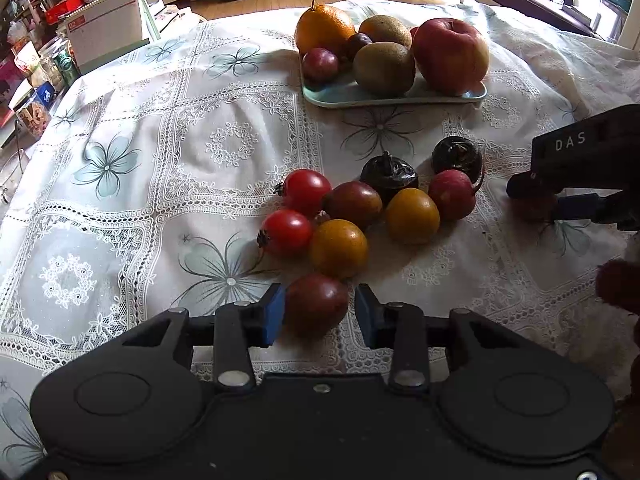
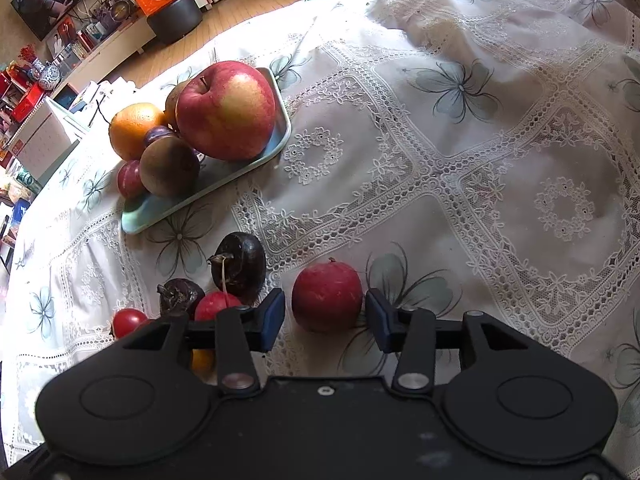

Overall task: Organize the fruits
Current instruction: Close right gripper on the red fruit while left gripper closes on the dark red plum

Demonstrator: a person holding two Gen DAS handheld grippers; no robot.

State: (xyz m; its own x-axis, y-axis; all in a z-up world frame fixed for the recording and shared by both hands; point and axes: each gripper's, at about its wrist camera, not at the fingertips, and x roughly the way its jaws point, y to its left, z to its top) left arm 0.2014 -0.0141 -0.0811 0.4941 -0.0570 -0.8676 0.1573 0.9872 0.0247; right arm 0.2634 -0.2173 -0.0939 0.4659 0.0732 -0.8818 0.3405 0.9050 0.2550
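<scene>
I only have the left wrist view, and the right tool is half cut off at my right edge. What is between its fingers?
Observer: A round red fruit sits on the tablecloth, between the fingers of the right tool.
Operator: Is it gripped?
Observer: No. The jaws are open, and a gap shows at each blue pad.
Operator: Is anything crowding it?
Observer: A long-stemmed dark fruit lies just beyond the tool's left finger, apart from the red one.
</scene>
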